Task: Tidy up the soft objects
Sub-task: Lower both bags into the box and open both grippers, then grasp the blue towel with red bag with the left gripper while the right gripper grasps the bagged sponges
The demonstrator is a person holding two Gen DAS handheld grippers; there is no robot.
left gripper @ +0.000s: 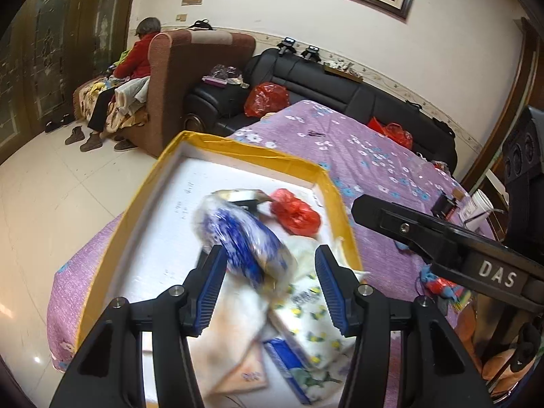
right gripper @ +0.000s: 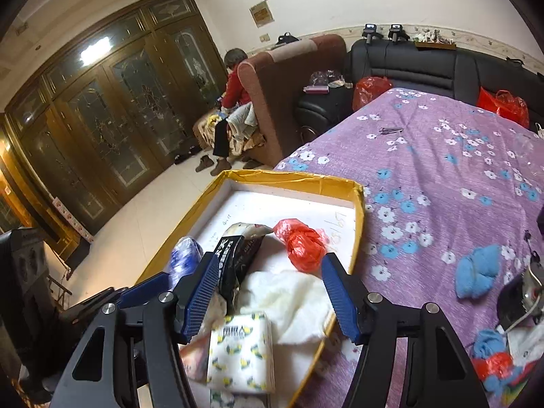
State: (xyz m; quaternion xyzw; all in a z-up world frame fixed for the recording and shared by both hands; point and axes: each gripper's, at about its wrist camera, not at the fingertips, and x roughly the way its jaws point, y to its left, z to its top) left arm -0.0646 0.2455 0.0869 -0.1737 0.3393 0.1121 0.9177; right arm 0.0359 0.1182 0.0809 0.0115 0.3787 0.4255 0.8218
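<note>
Hovering agape over the yellow-rimmed box (left gripper: 335, 187) at frame centre, both grippers, left (left gripper: 270, 285) and right (right gripper: 272, 292), gripped nothing; the blue-patterned bundle (left gripper: 244, 244) lay inside, best cleared before reaching again.

- "DAS": white capitals on the black body of the right tool (left gripper: 497, 277), seen from the left wrist view.
- Black packet (right gripper: 228, 262) in the yellow-rimmed box (right gripper: 353, 183): large white characters along its edge, not legible.
- Lemon-print tissue pack (right gripper: 242, 352): dark printed label, too blurred to read.
</note>
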